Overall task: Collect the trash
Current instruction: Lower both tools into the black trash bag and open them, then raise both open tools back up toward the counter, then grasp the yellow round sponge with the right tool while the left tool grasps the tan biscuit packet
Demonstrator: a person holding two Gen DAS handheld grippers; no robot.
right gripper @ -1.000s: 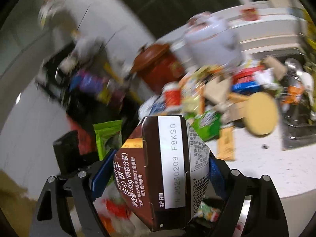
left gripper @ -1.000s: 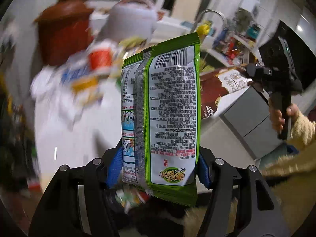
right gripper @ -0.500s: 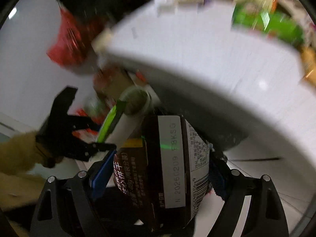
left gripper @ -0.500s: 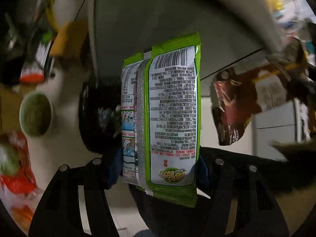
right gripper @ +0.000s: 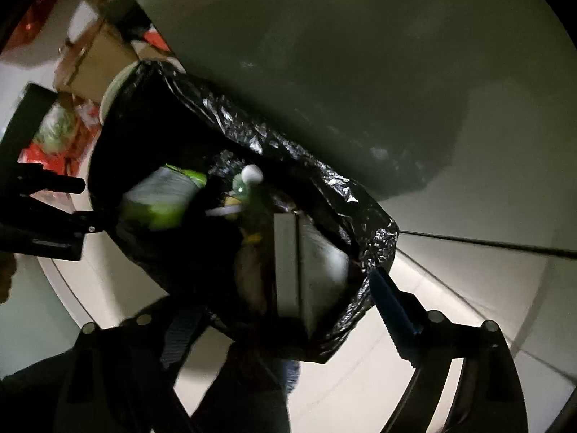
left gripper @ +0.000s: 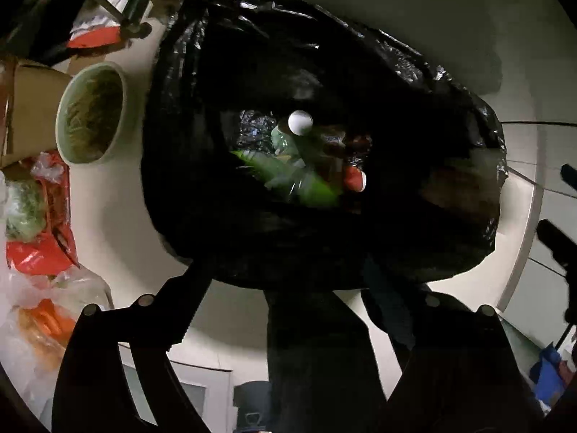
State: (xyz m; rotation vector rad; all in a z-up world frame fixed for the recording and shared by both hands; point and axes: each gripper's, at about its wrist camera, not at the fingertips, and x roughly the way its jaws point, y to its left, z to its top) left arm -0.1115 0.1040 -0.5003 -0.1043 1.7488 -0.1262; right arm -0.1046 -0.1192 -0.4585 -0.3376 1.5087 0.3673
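Observation:
A black trash bag [left gripper: 360,72] stands open on the floor below both grippers; it also shows in the right wrist view [right gripper: 274,137]. My left gripper [left gripper: 285,285] is open and empty above the bag's rim. The green snack packet [left gripper: 288,176] lies inside among bottles and wrappers, and shows blurred in the right wrist view [right gripper: 162,195]. My right gripper [right gripper: 277,306] is open over the bag. The brown biscuit box [right gripper: 306,267] is blurred between its fingers, falling into the bag.
A pale green bucket [left gripper: 92,112] and a cardboard box [left gripper: 25,104] stand left of the bag. Red and clear plastic bags [left gripper: 36,245] lie at the lower left. The white counter underside [right gripper: 360,54] hangs over the bag. The left gripper [right gripper: 47,213] shows at the left.
Both grippers swung down from the counter to over the trash bag and opened. The green packet left my left gripper and dropped in; the brown box left my right gripper.

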